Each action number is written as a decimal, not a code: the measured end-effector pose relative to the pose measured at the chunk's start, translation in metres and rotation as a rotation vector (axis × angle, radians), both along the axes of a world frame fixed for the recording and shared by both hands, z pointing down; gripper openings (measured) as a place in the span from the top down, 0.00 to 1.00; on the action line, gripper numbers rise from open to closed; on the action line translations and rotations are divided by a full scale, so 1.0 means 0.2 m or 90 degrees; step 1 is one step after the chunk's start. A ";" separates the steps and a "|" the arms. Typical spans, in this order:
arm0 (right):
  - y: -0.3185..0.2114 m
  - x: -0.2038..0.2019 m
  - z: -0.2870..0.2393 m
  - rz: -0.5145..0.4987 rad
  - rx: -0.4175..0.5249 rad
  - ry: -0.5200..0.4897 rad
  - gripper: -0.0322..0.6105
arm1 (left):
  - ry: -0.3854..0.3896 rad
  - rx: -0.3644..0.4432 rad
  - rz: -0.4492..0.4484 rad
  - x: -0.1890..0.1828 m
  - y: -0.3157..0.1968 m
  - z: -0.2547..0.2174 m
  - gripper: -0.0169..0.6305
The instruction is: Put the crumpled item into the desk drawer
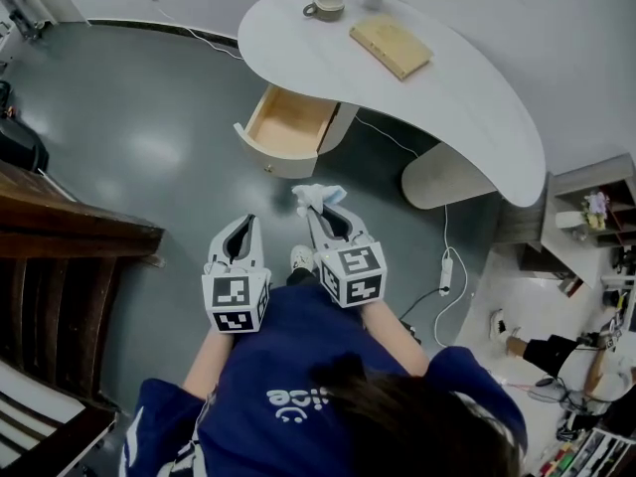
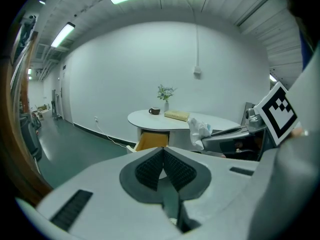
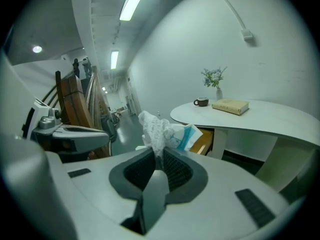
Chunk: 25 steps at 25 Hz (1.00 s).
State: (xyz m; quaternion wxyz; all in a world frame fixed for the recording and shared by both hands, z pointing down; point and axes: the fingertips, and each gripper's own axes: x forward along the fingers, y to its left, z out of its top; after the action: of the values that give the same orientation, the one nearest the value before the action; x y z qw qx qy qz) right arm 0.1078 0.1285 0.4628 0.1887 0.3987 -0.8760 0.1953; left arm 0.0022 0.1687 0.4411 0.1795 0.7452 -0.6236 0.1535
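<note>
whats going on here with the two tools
A person holds a gripper in each hand. The right gripper is shut on a crumpled paper; the left gripper is shut and empty. The drawer of the desk stands open ahead, and the crumpled paper is not yet in it.

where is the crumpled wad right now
The crumpled wad is pinched in the right gripper, mid-frame in the head view, over the floor just short of the open desk drawer.

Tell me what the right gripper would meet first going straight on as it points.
The right gripper, shut on a crumpled wad, would likely reach the open drawer first; depth is unclear.
</note>
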 end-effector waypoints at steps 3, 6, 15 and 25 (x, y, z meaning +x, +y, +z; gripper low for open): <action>-0.09 0.03 0.01 -0.016 -0.002 0.002 0.86 | 0.004 -0.006 -0.004 0.06 -0.10 0.01 0.97; -0.17 0.09 0.03 -0.021 -0.014 0.016 0.86 | 0.017 -0.020 -0.005 0.13 -0.16 0.04 0.97; -0.29 0.13 0.05 -0.046 -0.018 0.000 0.86 | 0.023 -0.027 -0.017 0.18 -0.30 0.05 0.97; -0.41 0.09 0.05 -0.017 -0.030 -0.016 0.86 | 0.027 -0.024 0.011 0.15 -0.47 0.07 0.97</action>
State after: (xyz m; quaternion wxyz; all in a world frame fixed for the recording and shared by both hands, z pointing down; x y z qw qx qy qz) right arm 0.1264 0.0460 0.4731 0.1894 0.3799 -0.8788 0.2182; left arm 0.0317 0.0751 0.4546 0.2053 0.7501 -0.6104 0.1504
